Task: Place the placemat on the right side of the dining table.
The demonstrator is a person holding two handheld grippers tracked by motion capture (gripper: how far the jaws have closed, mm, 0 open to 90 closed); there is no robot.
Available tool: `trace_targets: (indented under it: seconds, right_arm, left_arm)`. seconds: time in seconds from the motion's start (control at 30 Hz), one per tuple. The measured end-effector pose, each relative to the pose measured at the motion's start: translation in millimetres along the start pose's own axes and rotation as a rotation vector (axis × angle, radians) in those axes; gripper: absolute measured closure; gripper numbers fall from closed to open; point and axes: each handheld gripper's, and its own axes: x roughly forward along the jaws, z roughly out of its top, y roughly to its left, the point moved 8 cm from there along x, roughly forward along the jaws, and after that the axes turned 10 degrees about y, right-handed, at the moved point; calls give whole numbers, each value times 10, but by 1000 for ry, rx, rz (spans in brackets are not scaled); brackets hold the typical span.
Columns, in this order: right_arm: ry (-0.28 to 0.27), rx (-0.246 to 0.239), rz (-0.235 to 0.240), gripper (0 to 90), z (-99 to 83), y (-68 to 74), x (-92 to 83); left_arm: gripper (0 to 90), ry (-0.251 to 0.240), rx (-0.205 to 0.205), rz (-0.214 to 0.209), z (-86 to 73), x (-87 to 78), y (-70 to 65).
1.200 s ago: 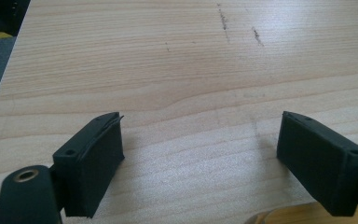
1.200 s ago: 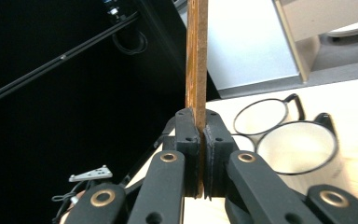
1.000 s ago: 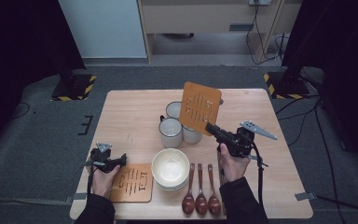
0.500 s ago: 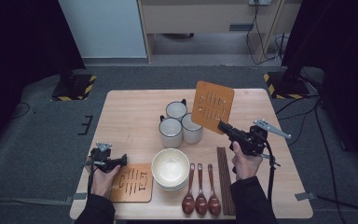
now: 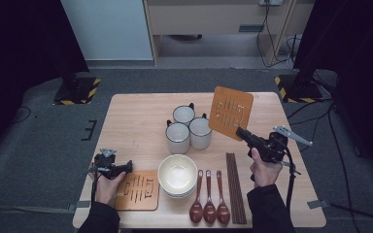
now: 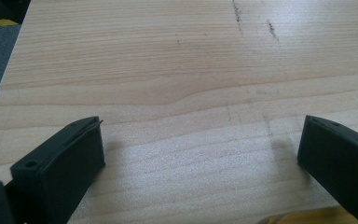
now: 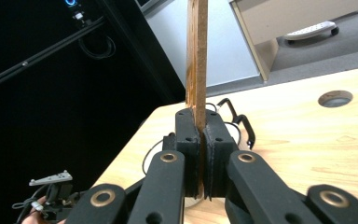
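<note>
My right gripper (image 5: pixel 239 130) is shut on the lower corner of a slotted wooden mat (image 5: pixel 230 112) and holds it in the air, just right of the mugs. In the right gripper view the mat (image 7: pixel 196 56) stands edge-on between the closed pads of that gripper (image 7: pixel 198 128). A second wooden mat (image 5: pixel 137 190) lies flat at the table's front left. My left gripper (image 5: pixel 127 167) rests at its far edge; its jaws have just been opening and stand wide over bare tabletop (image 6: pixel 200 126), nothing between them. A corner of that mat (image 6: pixel 298 217) shows by the right jaw.
Three white mugs (image 5: pixel 183 114) (image 5: pixel 178 137) (image 5: pixel 200 132) cluster mid-table. Stacked bowls (image 5: pixel 177 174) sit in front of them, with three dark spoons (image 5: pixel 209 196) and chopsticks (image 5: pixel 235 187) to their right. The table (image 5: pixel 136 121) is bare at its back left.
My right gripper has carried the raised mat to the right, from above the mugs to beside them. The left hand has kept its place at the flat mat.
</note>
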Motion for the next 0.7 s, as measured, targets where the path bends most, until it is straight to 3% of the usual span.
trace_targets:
  seconds: [0.7]
  right_arm:
    - [39, 13, -85, 871, -98, -433, -192]
  left_arm:
    - [0, 0, -1, 1, -2, -1, -1]
